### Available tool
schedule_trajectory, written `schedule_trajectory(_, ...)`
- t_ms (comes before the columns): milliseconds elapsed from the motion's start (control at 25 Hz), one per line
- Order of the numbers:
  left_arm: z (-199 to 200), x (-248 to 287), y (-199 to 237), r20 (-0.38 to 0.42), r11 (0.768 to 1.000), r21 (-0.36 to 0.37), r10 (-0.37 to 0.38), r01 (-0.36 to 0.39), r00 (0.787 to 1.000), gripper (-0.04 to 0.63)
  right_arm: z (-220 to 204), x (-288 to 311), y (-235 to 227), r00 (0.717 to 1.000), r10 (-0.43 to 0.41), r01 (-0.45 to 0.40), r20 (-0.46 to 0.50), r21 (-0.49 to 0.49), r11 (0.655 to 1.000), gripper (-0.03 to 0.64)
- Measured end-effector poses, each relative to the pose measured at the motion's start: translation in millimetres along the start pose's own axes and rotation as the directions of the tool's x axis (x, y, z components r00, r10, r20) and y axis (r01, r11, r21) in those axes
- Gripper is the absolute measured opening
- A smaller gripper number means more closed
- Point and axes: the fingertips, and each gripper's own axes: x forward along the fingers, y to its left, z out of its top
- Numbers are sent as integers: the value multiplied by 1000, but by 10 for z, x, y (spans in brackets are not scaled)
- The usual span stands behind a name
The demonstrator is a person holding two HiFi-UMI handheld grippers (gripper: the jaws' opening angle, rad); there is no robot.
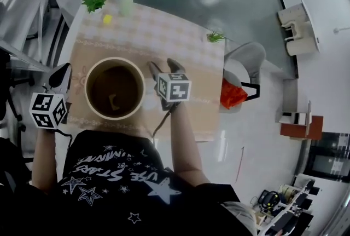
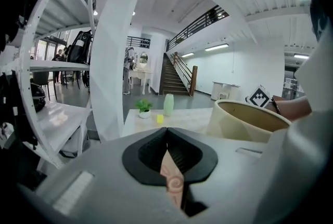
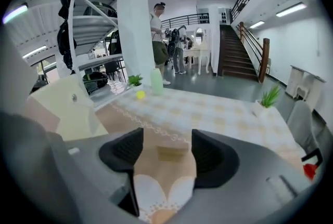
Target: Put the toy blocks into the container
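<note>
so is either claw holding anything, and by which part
Nothing held: left claw shut, empty; right claw open, a tan block between its jaws, ungripped.

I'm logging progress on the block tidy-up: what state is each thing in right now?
Left tongs: shut, nothing between them.
Right tongs: open, astride a block, not gripping it.
Tan block: lying on the table between the right tongs.
Container: upright, open-topped, holding a yellowish block.
Vase: upright.
Yellow piece: lying beside the vase.
</note>
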Motion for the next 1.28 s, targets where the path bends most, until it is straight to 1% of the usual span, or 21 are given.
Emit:
schedule_trajectory(120,-76,-21,13,-19,1000,-8,21,-22,1000,11,-142,188,-75,999,-17,18,-46,16,1000,301)
schedule_trajectory(280,-126,-63,36,-32,999,-19,50,-51,998,11,-281,364,-96,995,-11,13,-96,24,1000,310)
schedule_trajectory(480,-182,-103,25,-47,996,-34,80,-82,996,11,-391,558,-74,991,2,0,-133,15,1000,310)
schedule_trajectory(600,-200,-130,2,-48,994,-40,96,-98,994,11,-430,604,-88,987,-10,10,-161,-1,1000,310)
schedule_trajectory(720,-215,-169,-32,-45,993,-48,110,-113,993,11,-445,610,-109,987,-16,17,-162,4,1000,308)
schedule_trajectory(1040,-222,-257,-116,-35,989,-55,136,-138,990,11,-452,586,-114,986,8,-7,-165,5,1000,298)
schedule_trajectory(1280,-185,-279,-127,-21,990,-52,132,-133,991,11,-293,425,-124,993,15,-13,-115,15,1000,298)
